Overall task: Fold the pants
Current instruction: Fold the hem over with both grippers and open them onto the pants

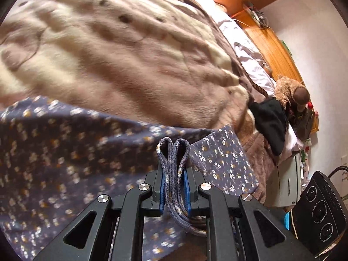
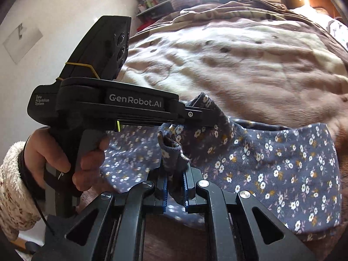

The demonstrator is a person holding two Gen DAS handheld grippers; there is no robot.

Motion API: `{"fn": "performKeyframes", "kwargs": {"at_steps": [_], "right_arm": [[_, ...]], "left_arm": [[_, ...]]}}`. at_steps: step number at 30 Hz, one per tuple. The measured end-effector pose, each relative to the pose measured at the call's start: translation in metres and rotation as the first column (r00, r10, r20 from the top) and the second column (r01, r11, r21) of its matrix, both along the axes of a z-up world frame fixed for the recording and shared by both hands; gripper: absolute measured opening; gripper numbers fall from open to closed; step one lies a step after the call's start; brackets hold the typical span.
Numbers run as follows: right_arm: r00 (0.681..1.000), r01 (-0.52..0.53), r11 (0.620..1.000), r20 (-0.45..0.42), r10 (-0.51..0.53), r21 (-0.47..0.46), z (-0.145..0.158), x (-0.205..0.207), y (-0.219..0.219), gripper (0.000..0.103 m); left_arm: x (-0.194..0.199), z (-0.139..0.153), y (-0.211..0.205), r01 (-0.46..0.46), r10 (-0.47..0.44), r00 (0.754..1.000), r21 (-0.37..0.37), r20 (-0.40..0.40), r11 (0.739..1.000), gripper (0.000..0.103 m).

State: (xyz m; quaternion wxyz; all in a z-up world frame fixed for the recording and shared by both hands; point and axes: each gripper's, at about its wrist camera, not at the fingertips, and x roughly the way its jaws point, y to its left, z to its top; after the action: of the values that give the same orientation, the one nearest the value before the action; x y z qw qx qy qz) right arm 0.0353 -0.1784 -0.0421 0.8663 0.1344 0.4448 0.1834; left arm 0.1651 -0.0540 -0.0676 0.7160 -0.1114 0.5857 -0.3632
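Note:
The pants [image 1: 65, 152] are dark blue with small white and orange flowers. They lie across the near part of a fleece blanket on a bed. My left gripper [image 1: 174, 171] is shut on a doubled band of the pants' edge, which sticks up between its blue pads [image 1: 161, 187]. My right gripper [image 2: 175, 174] is shut on another bunched piece of the pants [image 2: 271, 163]. The left gripper [image 2: 195, 114] shows from the side in the right wrist view, just left of and above the right one, held by a hand.
The brown and cream blanket [image 1: 130, 54] covers the bed. A black garment [image 1: 269, 121] and a teddy bear [image 1: 291, 93] sit at the bed's far right edge by a wooden headboard [image 1: 271, 45]. A white cabinet [image 1: 287, 180] stands beside the bed.

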Motion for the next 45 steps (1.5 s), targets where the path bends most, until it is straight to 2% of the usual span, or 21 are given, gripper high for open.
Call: {"fn": "performKeyframes", "kwargs": {"at_steps": [9,15,19,23,27,29,30,36,40,45], "right_arm": [[1.0,-0.019,1.0,-0.021,0.019,0.024,-0.006,0.011,0.031,0.011],[0.998,-0.006,1.0,-0.069,0.007,0.022,-0.021,0.018,0.036,0.011],[0.993,-0.047,0.999,-0.112,0.049,0.012,-0.032,0.02,0.041,0.014],[0.984,-0.095,0.996,-0.15,0.094,0.005,-0.042,0.02,0.042,0.018],[0.987,-0.095,0.993,-0.138,0.084,-0.075,-0.04,0.015,0.038,0.021],[0.989,-0.079,0.989,-0.131,0.063,-0.123,-0.035,0.012,0.036,0.035],[0.99,-0.071,0.986,-0.13,0.051,-0.149,-0.033,0.011,0.036,0.036],[0.994,-0.041,0.989,-0.102,0.027,-0.14,-0.013,0.003,0.023,0.036],[0.997,0.015,0.973,-0.069,-0.031,-0.229,-0.004,-0.003,0.012,0.036],[0.994,0.084,0.928,-0.029,-0.102,-0.363,-0.001,-0.008,-0.009,0.036]], "left_arm": [[0.009,-0.013,0.036,-0.053,0.053,0.998,0.006,-0.012,0.999,0.014],[0.014,-0.027,0.041,-0.047,0.048,0.999,0.07,-0.01,0.996,0.014],[0.009,-0.027,0.044,-0.048,0.044,0.998,0.103,0.044,0.994,0.022],[0.001,-0.015,0.046,-0.08,0.048,0.983,0.181,0.175,0.98,0.032],[-0.004,-0.003,0.05,-0.114,0.06,0.966,0.208,0.25,0.972,0.037],[-0.01,0.003,0.048,-0.116,0.044,0.955,0.232,0.292,0.966,0.04],[-0.012,0.005,0.048,-0.113,0.039,0.953,0.235,0.299,0.965,0.04],[-0.025,0.008,0.043,-0.125,0.057,0.955,0.221,0.29,0.967,0.041],[-0.036,0.007,0.031,-0.129,0.059,0.957,0.234,0.283,0.964,0.041],[-0.049,-0.003,0.013,-0.11,0.039,0.961,0.249,0.274,0.962,0.041]]}}
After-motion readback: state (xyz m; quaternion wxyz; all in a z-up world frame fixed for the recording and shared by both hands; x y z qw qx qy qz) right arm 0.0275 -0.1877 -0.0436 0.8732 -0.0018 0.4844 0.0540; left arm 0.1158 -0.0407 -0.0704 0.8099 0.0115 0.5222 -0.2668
